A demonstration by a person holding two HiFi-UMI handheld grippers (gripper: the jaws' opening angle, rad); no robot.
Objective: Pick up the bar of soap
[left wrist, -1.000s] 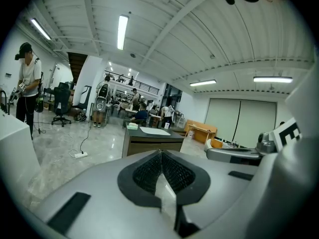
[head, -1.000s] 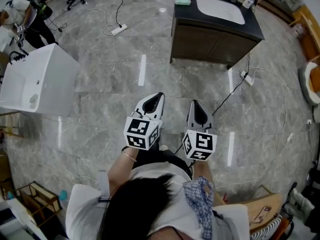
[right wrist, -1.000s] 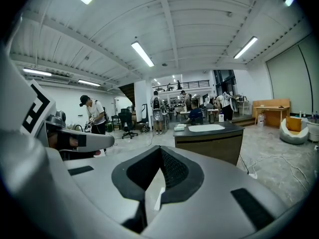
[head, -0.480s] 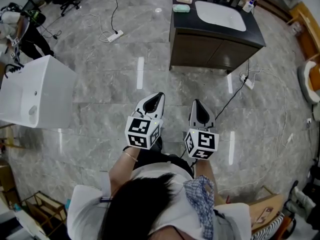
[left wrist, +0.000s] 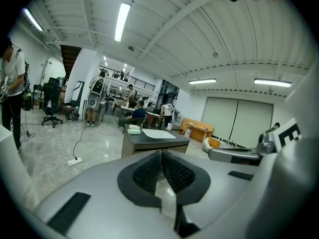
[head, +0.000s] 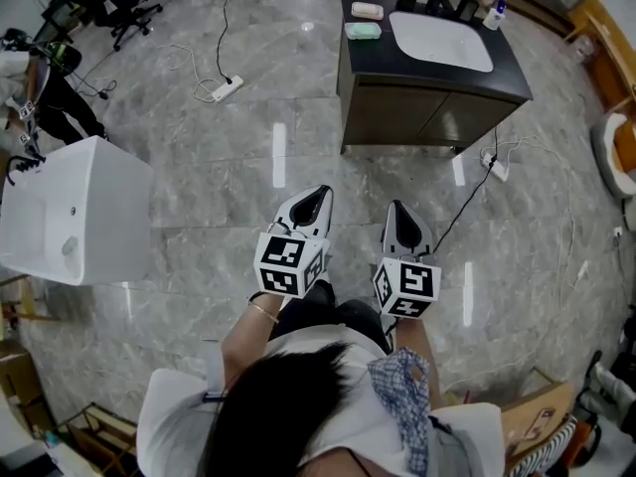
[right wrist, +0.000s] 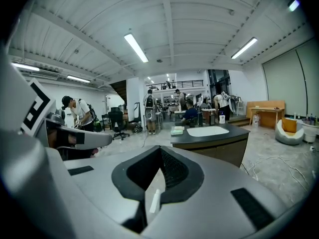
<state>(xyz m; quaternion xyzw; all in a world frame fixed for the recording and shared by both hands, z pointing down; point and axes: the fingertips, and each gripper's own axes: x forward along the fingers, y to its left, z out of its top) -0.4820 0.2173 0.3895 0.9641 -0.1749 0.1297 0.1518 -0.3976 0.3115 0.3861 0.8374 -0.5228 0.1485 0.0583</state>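
Left gripper and right gripper fingers are pressed together, empty. If not opened, the soap — well apart at twelve o'clock — could be shoved aside.

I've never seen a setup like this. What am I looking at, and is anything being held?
A person holds a hand-held gripper in each hand: the left gripper and the right gripper, each with a marker cube on it. The top-down picture comes from a camera on the person's head; the other two come from cameras riding on the grippers, looking along their fingers. Both pairs are shut with nothing between them. Ahead stands a dark vanity counter with a white basin; beside the basin lie a pale bar and a green one, probably soap.
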